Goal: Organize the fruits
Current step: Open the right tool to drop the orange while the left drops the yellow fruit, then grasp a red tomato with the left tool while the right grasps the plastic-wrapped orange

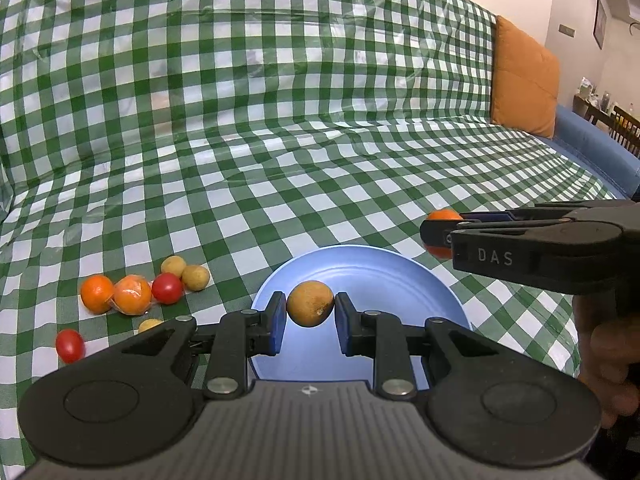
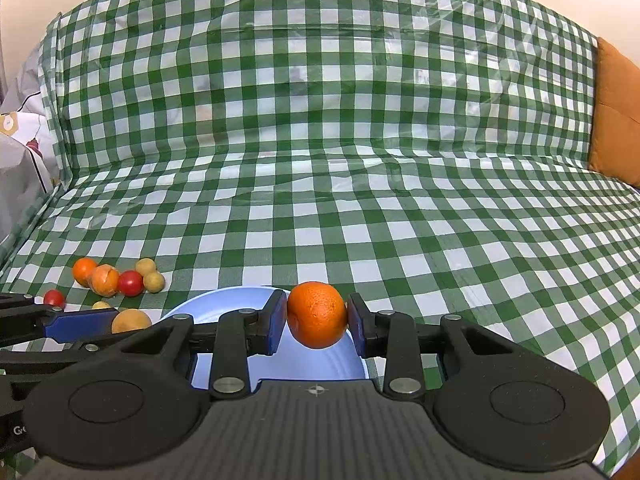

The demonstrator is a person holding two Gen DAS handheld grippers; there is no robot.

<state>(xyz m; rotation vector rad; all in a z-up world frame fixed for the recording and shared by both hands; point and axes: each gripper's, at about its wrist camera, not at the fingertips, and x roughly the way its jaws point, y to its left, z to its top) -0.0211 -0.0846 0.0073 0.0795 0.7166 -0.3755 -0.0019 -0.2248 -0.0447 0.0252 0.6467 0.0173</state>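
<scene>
Both your left gripper, clamping a tan fruit, and right gripper, clamping an orange, hang above the blue plate; release high and either could roll off.

The left gripper and the right gripper are built alike: black plastic linkage arms pinned with round silver rivets, blue pads lining the fingertips, and a ribbed grey base plate stamped with a small crosshair. White letters "DAS" mark the right gripper's side.
</scene>
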